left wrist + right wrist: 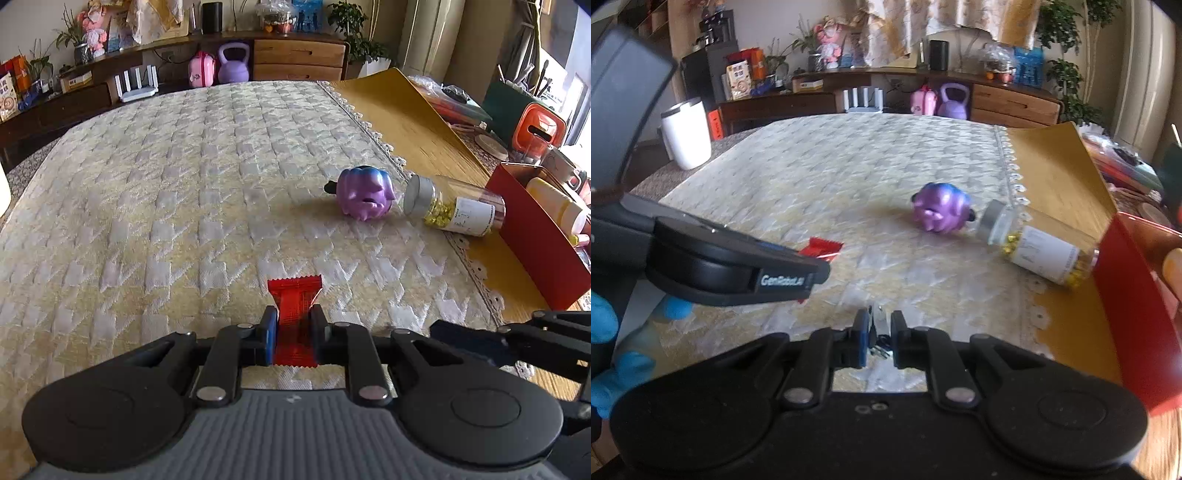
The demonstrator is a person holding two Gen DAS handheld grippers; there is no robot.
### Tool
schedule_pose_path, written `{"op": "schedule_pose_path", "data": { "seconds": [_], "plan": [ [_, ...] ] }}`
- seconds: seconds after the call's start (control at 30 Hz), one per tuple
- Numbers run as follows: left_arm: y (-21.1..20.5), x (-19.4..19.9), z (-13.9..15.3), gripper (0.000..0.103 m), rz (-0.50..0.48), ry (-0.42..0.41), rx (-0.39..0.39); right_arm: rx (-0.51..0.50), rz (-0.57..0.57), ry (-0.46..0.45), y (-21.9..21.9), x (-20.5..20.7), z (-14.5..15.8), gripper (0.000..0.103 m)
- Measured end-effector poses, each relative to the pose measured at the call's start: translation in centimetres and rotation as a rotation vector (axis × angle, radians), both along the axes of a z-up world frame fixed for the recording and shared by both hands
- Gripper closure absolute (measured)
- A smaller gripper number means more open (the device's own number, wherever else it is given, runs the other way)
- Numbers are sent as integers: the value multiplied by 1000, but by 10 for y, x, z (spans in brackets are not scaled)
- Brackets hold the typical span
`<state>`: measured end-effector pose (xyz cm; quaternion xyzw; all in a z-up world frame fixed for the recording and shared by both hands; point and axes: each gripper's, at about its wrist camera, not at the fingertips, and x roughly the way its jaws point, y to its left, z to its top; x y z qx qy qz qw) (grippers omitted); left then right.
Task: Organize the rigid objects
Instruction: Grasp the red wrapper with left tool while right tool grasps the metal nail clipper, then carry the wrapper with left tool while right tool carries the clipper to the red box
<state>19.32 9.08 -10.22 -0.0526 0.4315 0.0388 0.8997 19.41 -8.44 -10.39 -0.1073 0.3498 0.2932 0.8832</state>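
My left gripper [293, 328] is shut on a red wrapped snack bar [295, 314] just above the patterned cloth; the bar also shows in the right wrist view [822, 248]. My right gripper [878, 334] is shut on a small metal nail clipper [880, 325] near the cloth's front. A purple toy pig [365, 197] lies on the cloth ahead to the right, also in the right wrist view [940, 213]. A clear jar of gold pellets [452, 208] lies on its side beside the pig, against a red box [532, 236].
The red box [1134, 291] at the right holds a yellow-capped bottle [557, 206]. A yellow mat [417, 125] lies under it. A white tumbler [687, 133] stands at the far left. A low cabinet with clutter runs along the back.
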Motion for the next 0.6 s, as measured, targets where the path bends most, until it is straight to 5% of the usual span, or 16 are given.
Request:
{"op": "schedule_pose_path", "data": {
  "seconds": [0.6],
  "plan": [
    [-33,-17,36,85,-49,-30,-8,53,-52,-15,-66,-10,28,103]
  ]
}}
